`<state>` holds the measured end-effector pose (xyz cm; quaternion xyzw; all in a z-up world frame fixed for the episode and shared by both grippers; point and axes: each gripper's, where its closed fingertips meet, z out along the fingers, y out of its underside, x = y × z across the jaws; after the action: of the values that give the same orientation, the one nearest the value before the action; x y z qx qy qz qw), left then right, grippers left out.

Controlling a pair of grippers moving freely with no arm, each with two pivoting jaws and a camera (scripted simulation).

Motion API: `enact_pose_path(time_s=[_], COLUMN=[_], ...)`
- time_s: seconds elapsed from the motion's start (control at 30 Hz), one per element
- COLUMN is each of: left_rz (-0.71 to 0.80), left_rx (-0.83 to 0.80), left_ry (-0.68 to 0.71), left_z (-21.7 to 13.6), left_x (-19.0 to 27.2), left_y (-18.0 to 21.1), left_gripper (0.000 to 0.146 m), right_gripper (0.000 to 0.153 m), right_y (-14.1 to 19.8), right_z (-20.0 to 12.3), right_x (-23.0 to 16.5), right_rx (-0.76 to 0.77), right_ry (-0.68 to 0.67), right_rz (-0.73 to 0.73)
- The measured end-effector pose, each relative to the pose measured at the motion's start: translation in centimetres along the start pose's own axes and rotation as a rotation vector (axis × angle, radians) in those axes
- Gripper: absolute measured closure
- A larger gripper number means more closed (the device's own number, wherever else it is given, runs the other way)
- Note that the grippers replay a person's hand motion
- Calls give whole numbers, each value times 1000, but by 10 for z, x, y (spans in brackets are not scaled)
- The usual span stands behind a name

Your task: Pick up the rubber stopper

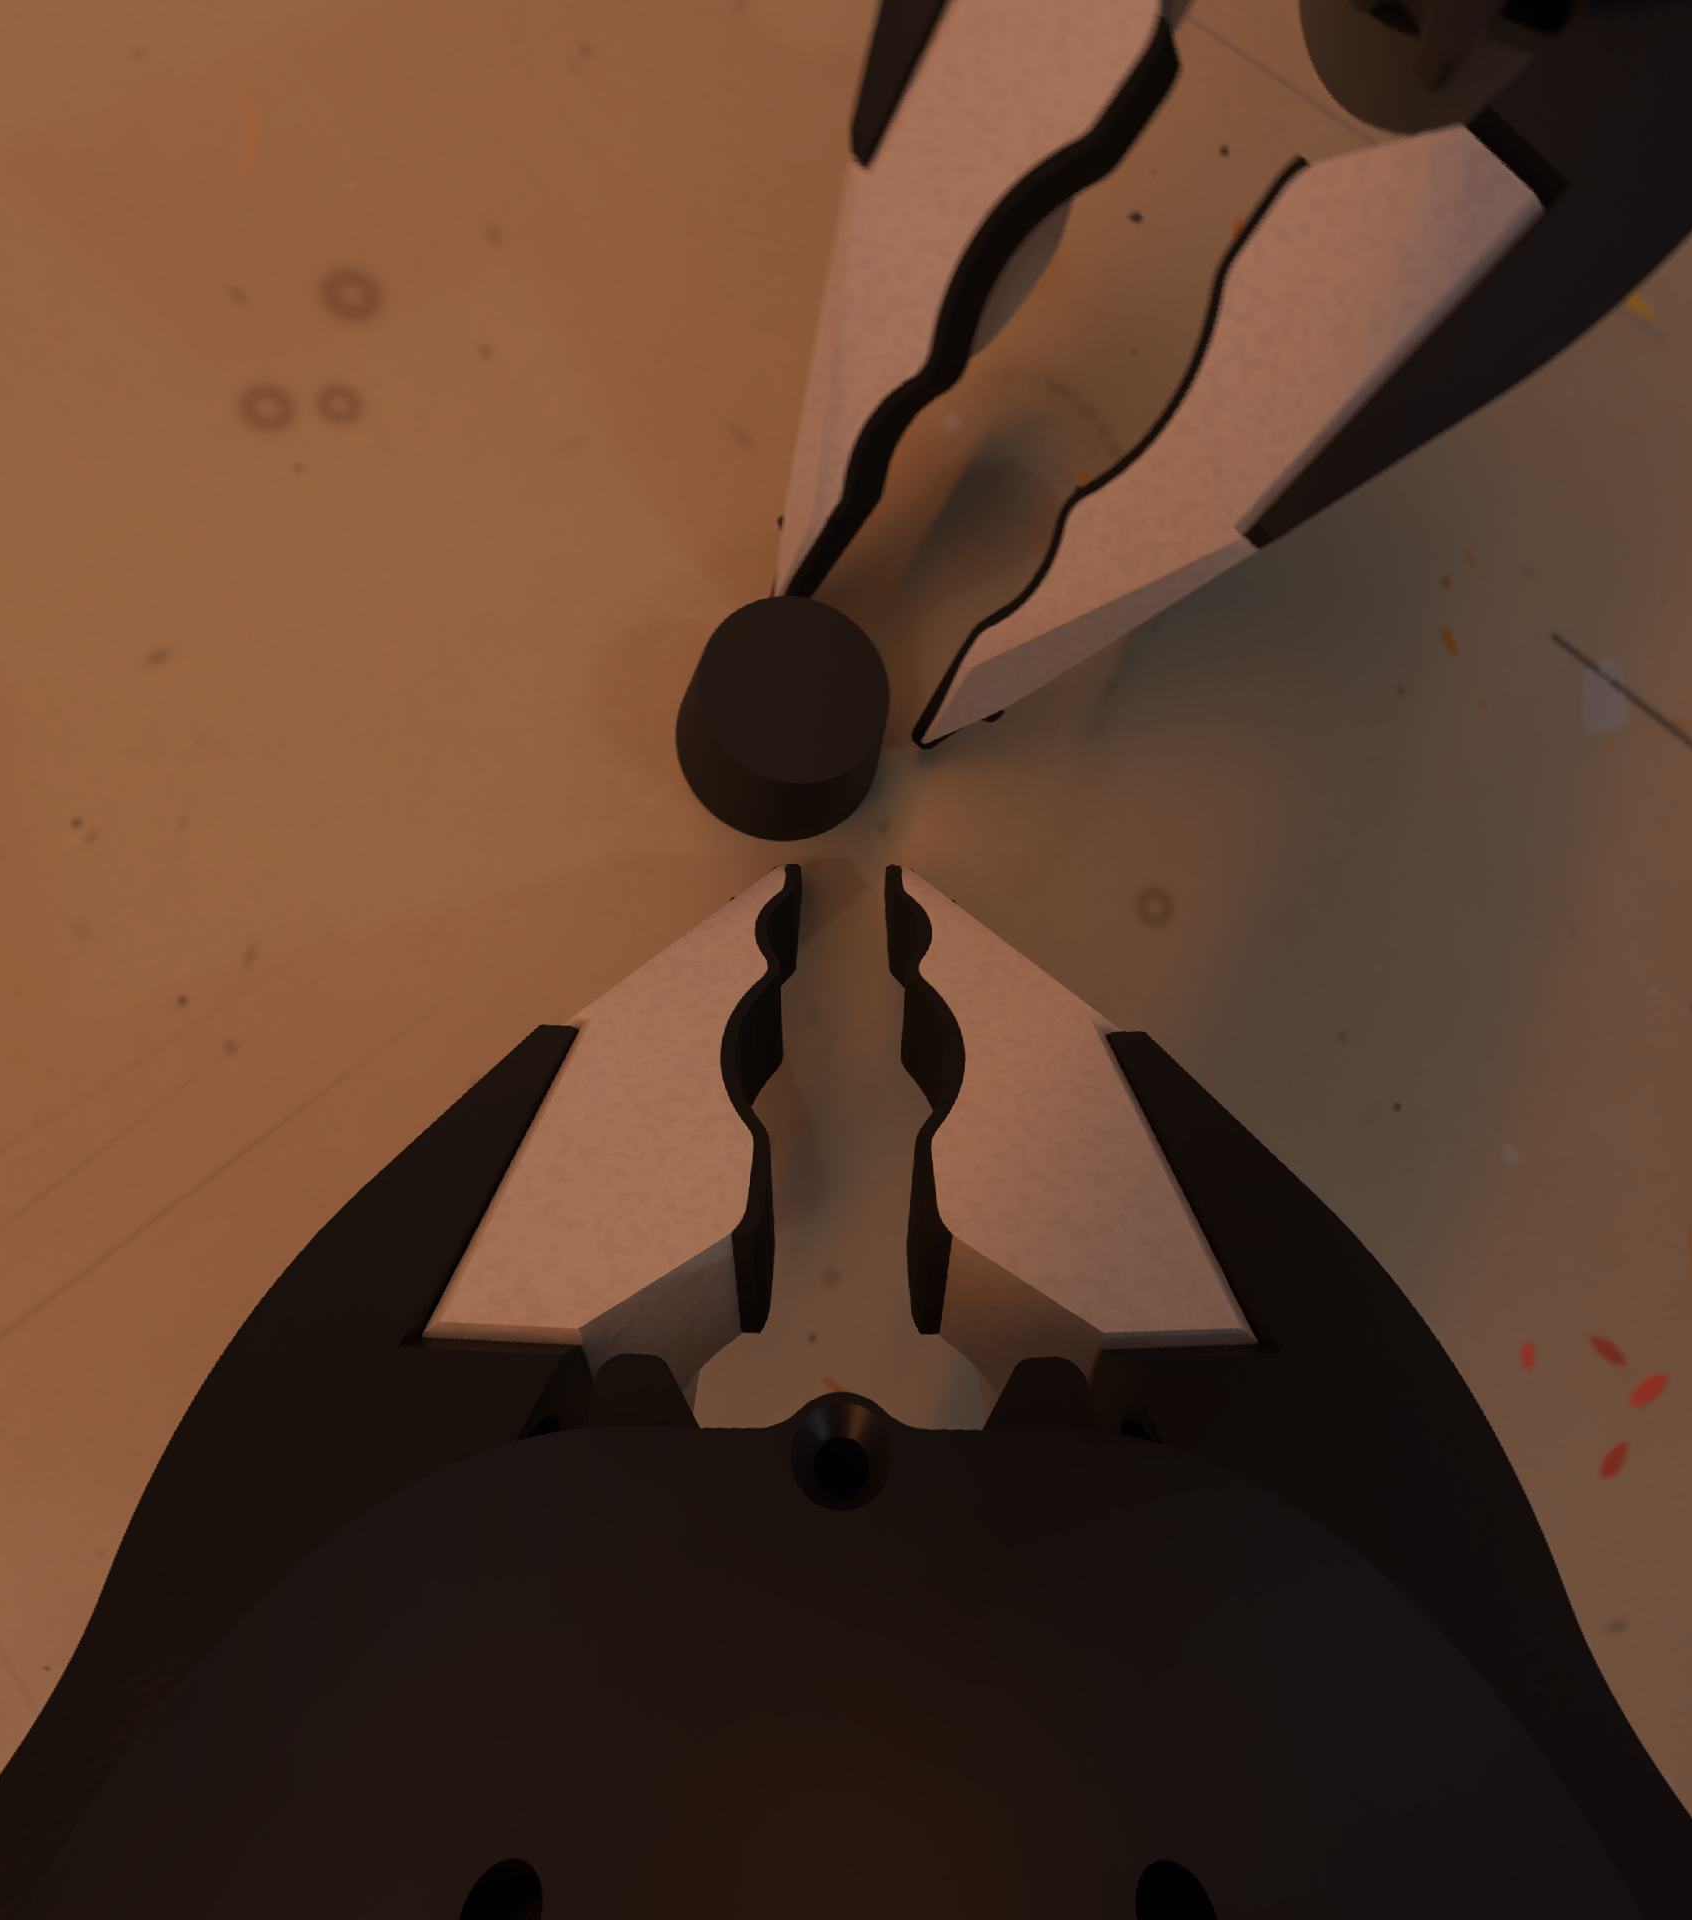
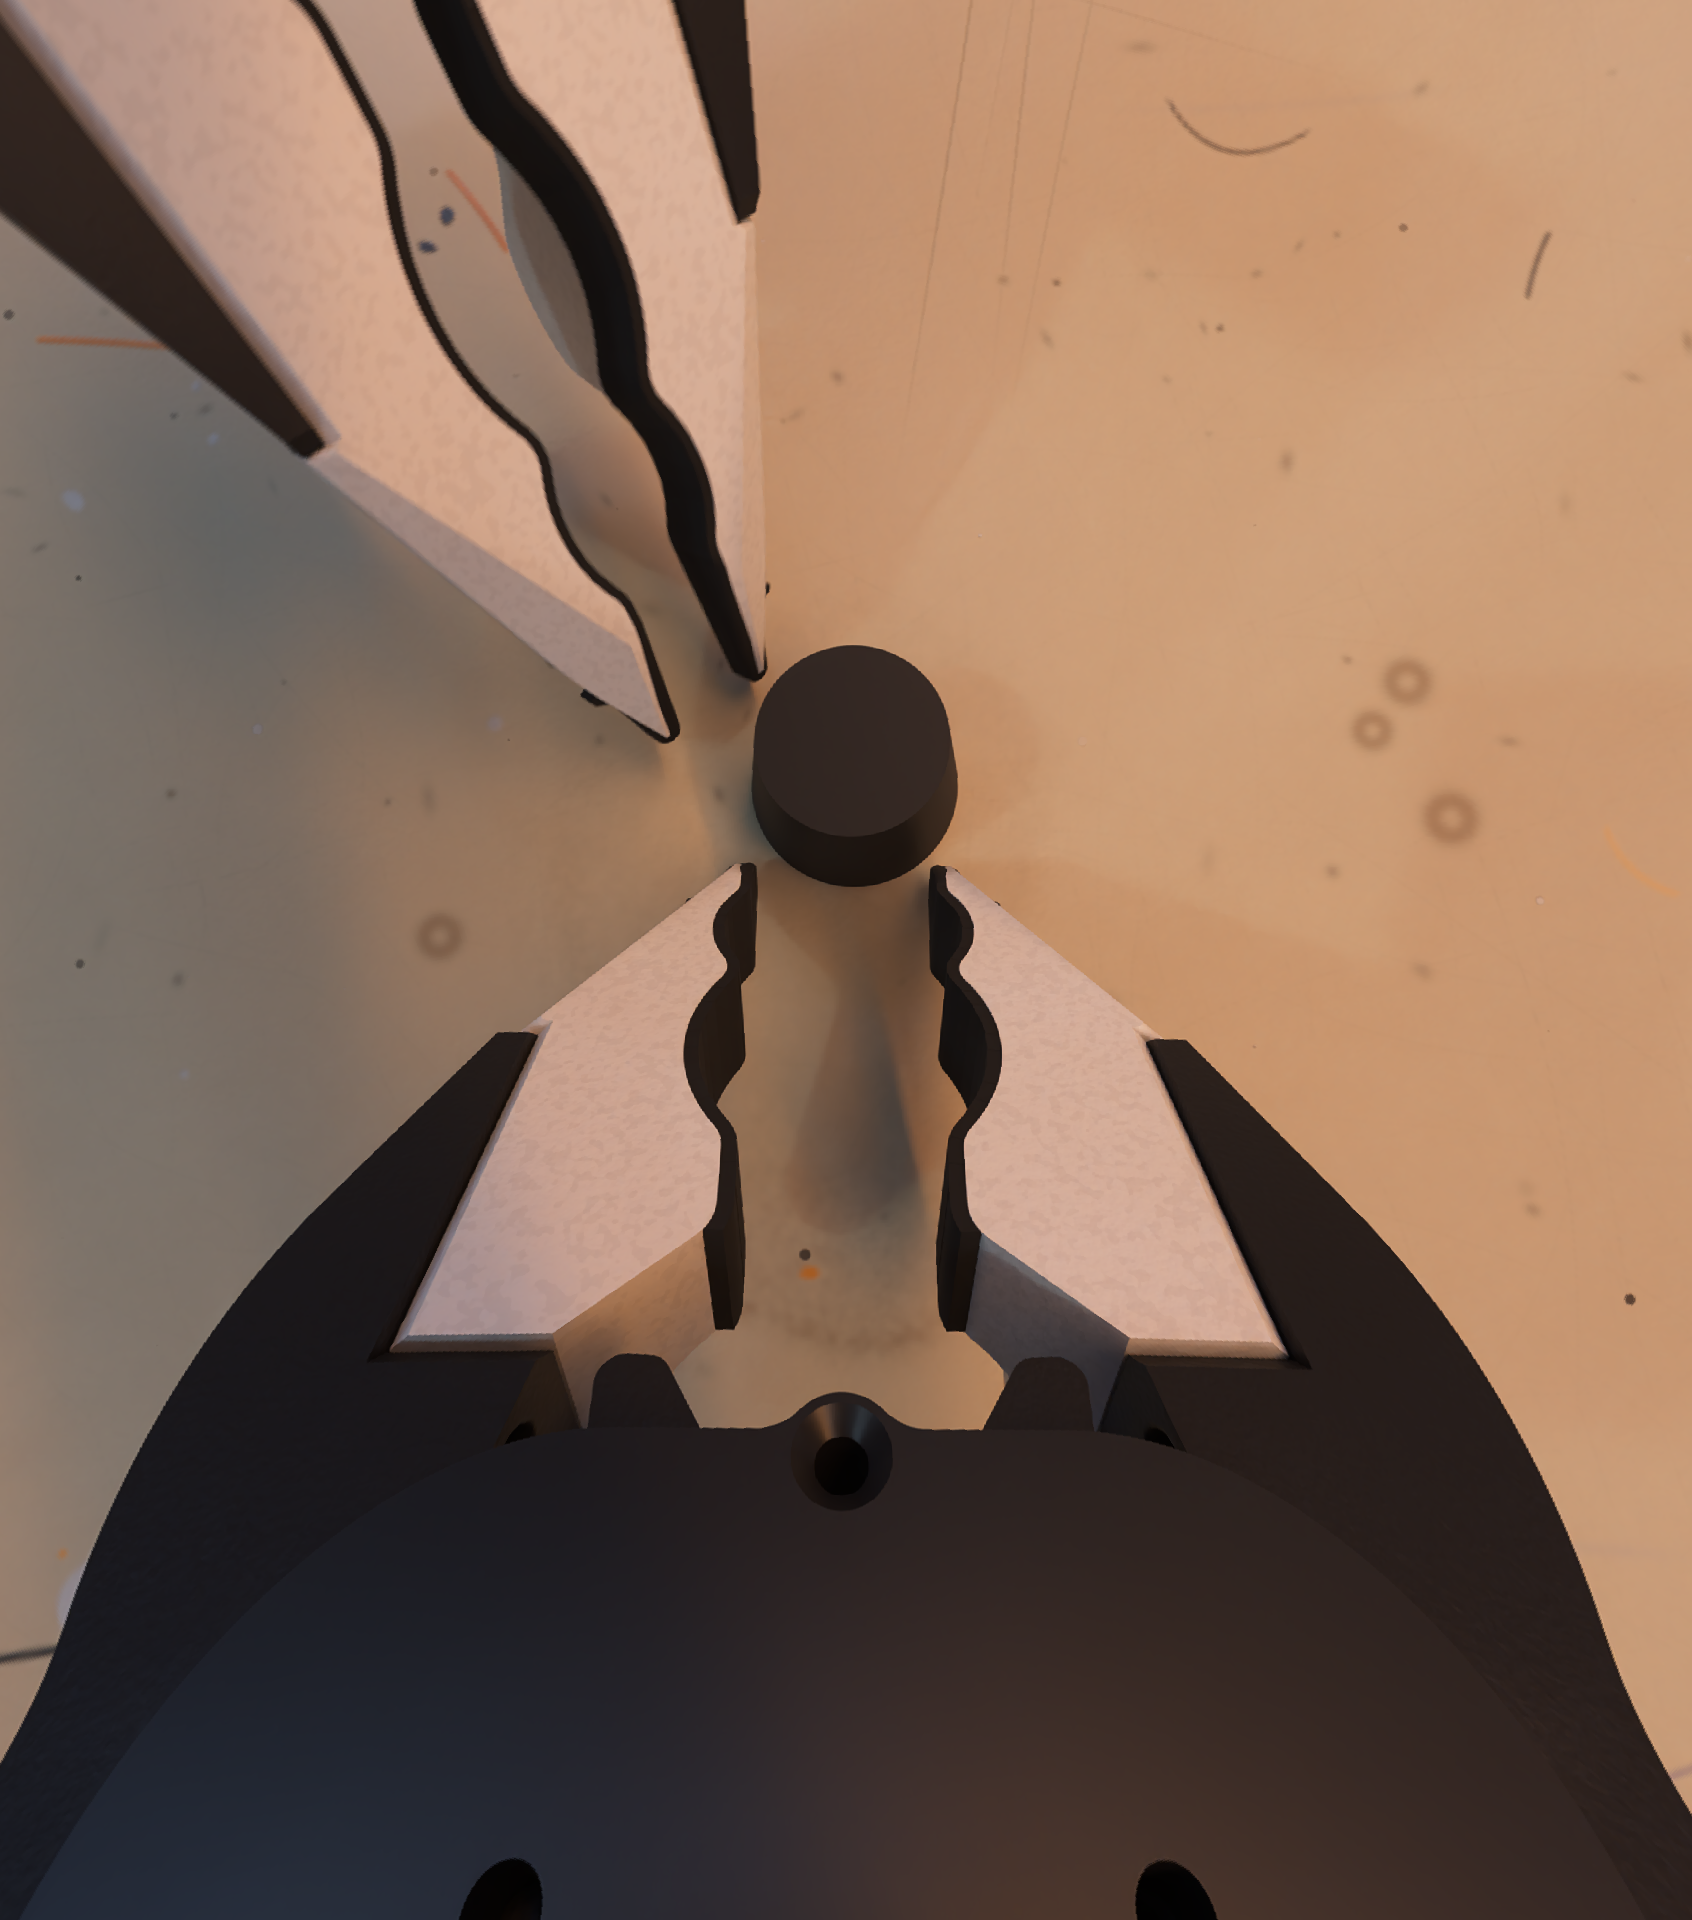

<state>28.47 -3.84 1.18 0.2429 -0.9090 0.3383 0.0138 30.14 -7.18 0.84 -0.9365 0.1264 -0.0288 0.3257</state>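
Note:
The rubber stopper point(image 1: 780, 717) is a short, dark, round plug standing on the tan tabletop point(image 1: 302, 727). My left gripper point(image 1: 842, 873) is just short of it, with the jaws a narrow gap apart and empty. The right gripper's fingers point(image 1: 1081, 582) reach in from the top right, with one tip at the stopper's far edge and one at its right side. In the right wrist view, the stopper point(image 2: 852, 758) sits just ahead of my right gripper point(image 2: 840, 881), which is open about the stopper's width. The left gripper's fingers point(image 2: 509, 499) come in from the upper left, their tips beside the stopper.
The tabletop point(image 2: 1341, 468) is stained with faint ring marks point(image 2: 1450, 816), dark specks and thin scratches. Small red and orange flecks point(image 1: 1642, 1387) lie at the right in the left wrist view. No other objects show.

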Motion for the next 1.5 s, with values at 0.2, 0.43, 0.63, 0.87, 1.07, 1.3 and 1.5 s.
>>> enact_pose_path(time_s=[0.2, 0.43, 0.63, 0.87, 1.07, 1.3, 1.5], left_rz=[-216, -183, 148, 548, 867, 1093, 1128], left_rx=[64, 35, 15, 83, -207, -272, -281], left_ry=[113, 99, 86, 263, 395, 542, 573], left_z=[-7, -10, -26, -44, -8, 15, 17], left_x=[-6, -7, -1, -6, -9, -7, -11], left_y=[-6, 1, 8, -20, -20, -18, -19], left_gripper=[120, 118, 116, 91, 83, 95, 95], right_gripper=[139, 119, 116, 117, 117, 118, 118], right_y=[-2, -7, -12, 4, 16, 43, 52], right_z=[0, -7, -29, -53, -80, -99, -100], right_x=[-7, -7, -20, -45, -49, -52, -52], right_rx=[10, -33, 20, 98, 225, 241, 281], right_ry=[-27, 15, 82, 110, 157, 203, 173], right_rz=[-21, 30, 173, 312, 441, 513, 566])
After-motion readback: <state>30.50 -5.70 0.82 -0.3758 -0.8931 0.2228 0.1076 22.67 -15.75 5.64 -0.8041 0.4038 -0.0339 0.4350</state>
